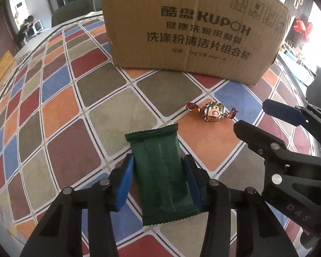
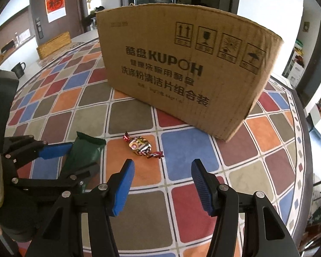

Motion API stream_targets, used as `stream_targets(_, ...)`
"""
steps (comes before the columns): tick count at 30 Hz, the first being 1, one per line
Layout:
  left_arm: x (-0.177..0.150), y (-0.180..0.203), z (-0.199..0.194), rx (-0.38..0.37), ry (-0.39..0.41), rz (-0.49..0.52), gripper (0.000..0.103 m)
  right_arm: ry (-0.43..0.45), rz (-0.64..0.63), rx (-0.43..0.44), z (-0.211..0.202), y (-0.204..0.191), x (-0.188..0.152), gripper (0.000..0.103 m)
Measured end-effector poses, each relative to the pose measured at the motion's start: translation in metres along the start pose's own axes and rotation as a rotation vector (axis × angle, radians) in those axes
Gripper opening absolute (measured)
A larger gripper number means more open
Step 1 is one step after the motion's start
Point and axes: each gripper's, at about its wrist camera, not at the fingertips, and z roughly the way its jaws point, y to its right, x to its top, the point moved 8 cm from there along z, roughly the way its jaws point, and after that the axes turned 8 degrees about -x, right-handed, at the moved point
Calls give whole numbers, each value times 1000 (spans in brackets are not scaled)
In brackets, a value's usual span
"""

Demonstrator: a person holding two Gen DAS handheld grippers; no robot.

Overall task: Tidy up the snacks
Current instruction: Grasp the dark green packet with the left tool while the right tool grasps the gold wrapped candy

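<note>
From my left wrist camera, my left gripper (image 1: 158, 182) has its blue pads against both long sides of the green snack packet (image 1: 160, 175) on the tablecloth (image 1: 75, 98), neither snack boxed yet. From the right, my right gripper (image 2: 160, 184) stands half-open and empty, the wrapped candy (image 2: 142, 146) just ahead of its jaws, the cardboard box (image 2: 182, 75) beyond.

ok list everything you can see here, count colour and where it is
cardboard box: one, brown with black print, at the back of the table
green snack packet: one, dark green, near edge, between the left fingers
wrapped candy: one, shiny red and gold, in front of the box
tablecloth: one, checked blue, red, orange and grey, covering the table
mug: one, dark, far left
left gripper: one, black with blue pads, pressing the packet's sides
right gripper: one, black with blue pads, open near the candy
</note>
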Motion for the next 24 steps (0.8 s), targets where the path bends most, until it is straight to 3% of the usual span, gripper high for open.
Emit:
stream_targets(11,1,-6,-1,-49,-1,23,45,-19,-29,39,21,-24,13,55)
stream_targets(19,4,-13,-7,-82,16,-8,45,-56,-37,21,36,-33,15,22)
stream_targets(24,9,-15,-15,-90,47,-4,44,-59,-15,22,32,-34,10,22)
